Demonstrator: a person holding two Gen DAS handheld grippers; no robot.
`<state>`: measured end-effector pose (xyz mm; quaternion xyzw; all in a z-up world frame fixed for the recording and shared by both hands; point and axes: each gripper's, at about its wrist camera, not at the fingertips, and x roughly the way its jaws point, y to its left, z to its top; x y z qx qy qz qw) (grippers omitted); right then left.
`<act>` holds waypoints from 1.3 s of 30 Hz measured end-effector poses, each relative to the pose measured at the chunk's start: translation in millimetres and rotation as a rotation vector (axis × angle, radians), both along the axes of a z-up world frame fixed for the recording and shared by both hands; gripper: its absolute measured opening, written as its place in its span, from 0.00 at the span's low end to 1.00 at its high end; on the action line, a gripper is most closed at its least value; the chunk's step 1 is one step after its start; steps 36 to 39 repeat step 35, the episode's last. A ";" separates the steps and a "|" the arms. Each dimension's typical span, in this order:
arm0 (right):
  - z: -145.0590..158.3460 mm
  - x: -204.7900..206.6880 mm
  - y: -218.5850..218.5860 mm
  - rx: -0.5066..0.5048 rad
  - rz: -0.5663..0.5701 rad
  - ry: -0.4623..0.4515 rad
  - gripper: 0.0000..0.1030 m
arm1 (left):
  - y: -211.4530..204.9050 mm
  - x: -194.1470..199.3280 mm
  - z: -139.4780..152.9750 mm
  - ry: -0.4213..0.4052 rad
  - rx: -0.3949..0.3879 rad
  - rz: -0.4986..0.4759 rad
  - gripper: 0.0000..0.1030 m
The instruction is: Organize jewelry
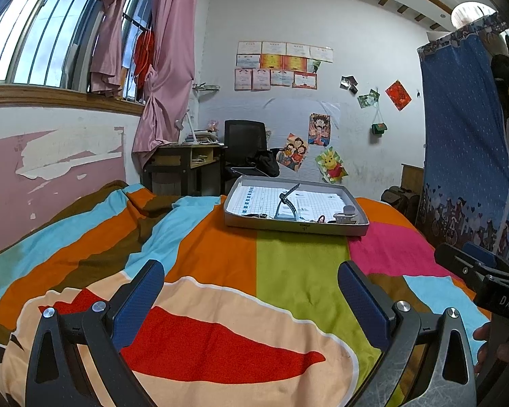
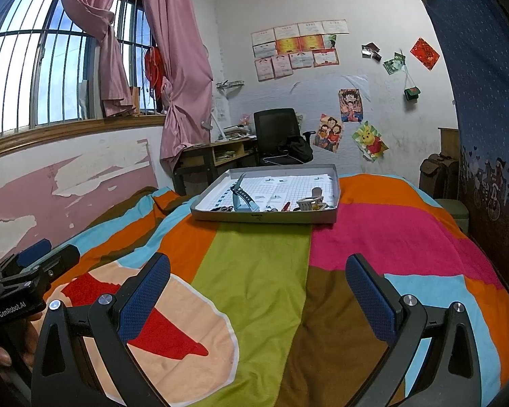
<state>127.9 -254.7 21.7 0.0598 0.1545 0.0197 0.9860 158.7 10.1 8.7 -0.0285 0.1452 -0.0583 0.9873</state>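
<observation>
Left wrist view showed my left gripper (image 1: 251, 291) with its blue pads spread wide, holding nothing, low over the striped blanket (image 1: 288, 271). My right gripper (image 2: 258, 288) hung beside it, its pads likewise spread apart and empty. Well ahead of both, a shallow grey tray (image 2: 264, 217) lay on the blanket near the far end of the bed. Inside it, on gridded paper, stood a blue-grey watch (image 2: 242, 198) with its strap arched upward, and a pale claw hair clip (image 2: 310, 202) sat toward the right corner. Small dark pieces lay along the near wall, too tiny to identify.
</observation>
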 end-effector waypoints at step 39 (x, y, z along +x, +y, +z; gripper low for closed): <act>-4.8 3.0 -0.7 0.005 0.004 0.010 0.99 | -0.1 13.6 -10.5 0.039 0.033 0.007 1.00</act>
